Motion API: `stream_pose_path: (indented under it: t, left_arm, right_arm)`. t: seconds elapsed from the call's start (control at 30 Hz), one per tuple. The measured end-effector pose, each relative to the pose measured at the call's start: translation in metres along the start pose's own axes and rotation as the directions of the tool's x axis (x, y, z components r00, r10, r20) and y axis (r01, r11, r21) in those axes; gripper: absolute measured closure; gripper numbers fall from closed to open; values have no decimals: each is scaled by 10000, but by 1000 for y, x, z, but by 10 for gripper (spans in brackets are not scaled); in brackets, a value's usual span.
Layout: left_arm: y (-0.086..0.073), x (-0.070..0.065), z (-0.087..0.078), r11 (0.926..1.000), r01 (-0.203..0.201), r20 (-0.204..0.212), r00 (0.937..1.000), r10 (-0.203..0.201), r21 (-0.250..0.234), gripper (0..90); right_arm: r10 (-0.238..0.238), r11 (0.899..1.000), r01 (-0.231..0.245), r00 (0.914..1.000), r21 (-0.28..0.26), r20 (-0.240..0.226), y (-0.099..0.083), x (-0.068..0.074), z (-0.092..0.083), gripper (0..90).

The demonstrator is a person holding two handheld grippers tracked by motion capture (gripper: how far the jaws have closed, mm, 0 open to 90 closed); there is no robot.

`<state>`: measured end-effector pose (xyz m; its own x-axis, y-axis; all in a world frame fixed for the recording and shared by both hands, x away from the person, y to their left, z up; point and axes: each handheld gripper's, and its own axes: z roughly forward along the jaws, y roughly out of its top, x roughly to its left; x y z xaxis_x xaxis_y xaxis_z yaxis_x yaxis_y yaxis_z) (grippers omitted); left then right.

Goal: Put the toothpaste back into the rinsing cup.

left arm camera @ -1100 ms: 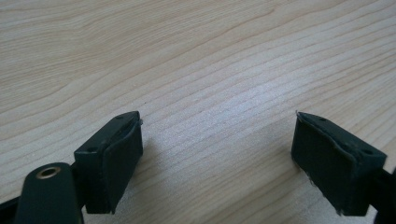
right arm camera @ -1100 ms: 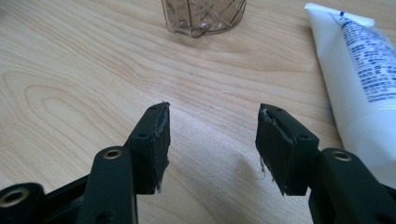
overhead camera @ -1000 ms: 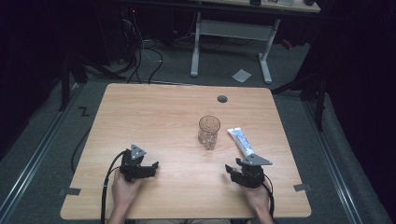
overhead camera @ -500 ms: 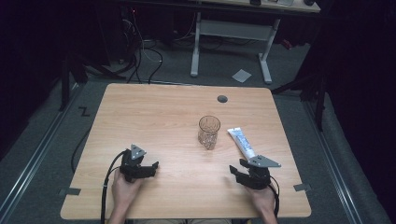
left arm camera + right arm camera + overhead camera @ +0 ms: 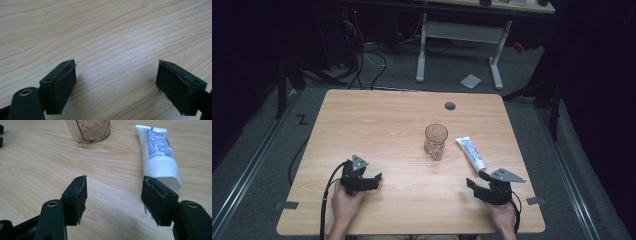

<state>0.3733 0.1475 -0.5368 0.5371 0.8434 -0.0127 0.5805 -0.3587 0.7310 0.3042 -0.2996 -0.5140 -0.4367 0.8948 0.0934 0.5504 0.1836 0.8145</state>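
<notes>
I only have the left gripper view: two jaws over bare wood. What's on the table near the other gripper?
Observer: A white tube lies flat just ahead of the right hand-held gripper, cap end toward it.
Operator: Holding it?
Observer: No. Its jaws have just been opening and stand apart over bare wood; the tube sits beyond its right pad, not between them.
Operator: Anything else?
Observer: A clear patterned glass stands upright near the table's middle, beside the tube and apart from it.
Operator: And my gripper?
Observer: In the high view the left hand-held gripper sits low at the table's near left, far from both.
</notes>
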Motion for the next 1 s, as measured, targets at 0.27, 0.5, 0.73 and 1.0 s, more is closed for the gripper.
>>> stream_pose_path:
  t: [0.27,0.5,0.73,1.0]
  left_arm:
    - [0,0,0,10000,-3,-1,10000,3,0,169]
    - [0,0,0,10000,-2,-2,10000,2,-2,168]
    - [0,0,0,10000,1,-1,10000,-1,-2,168]
    - [0,0,0,10000,2,-1,10000,-2,-2,169]
  right_arm:
    - [361,9993,-361,9980,-8,515,2,-9,-6,371]
    - [258,9997,-257,9957,-13,888,13,-18,-7,371]
    - [190,9998,-190,9937,-3,1104,27,-25,-2,367]
    - [329,9995,-326,9931,-46,1124,38,-33,4,370]
